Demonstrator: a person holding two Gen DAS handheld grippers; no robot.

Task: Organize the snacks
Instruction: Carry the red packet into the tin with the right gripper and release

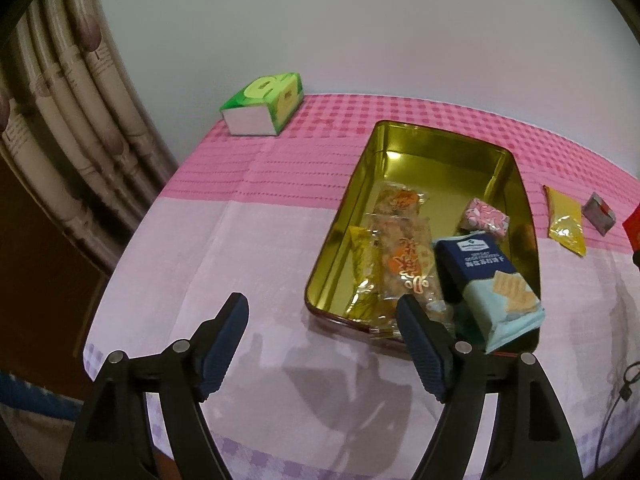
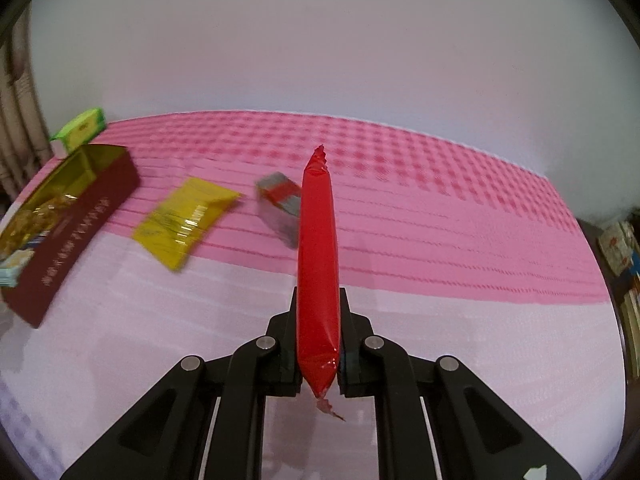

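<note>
Your right gripper [image 2: 318,312] is clamped on a red snack stick [image 2: 317,264], which runs lengthwise between the fingers and juts well past their tips above the pink tablecloth [image 2: 440,216]. Your left gripper [image 1: 322,314] stands apart with nothing between its pads, just at the near edge of the gold tin [image 1: 520,184] holding packets; a yellow packet [image 2: 184,218] and a grey one [image 2: 280,204] lie on the cloth beside the tin.

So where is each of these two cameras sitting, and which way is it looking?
Left wrist: on the left gripper, angled down at the gold tin of snacks; its open black fingers show, empty.
Right wrist: on the right gripper, angled down across the pink tablecloth; its fingers show, clamped on a red snack stick.
Shared: the tin, green tissue box, yellow packet, grey packet.
</note>
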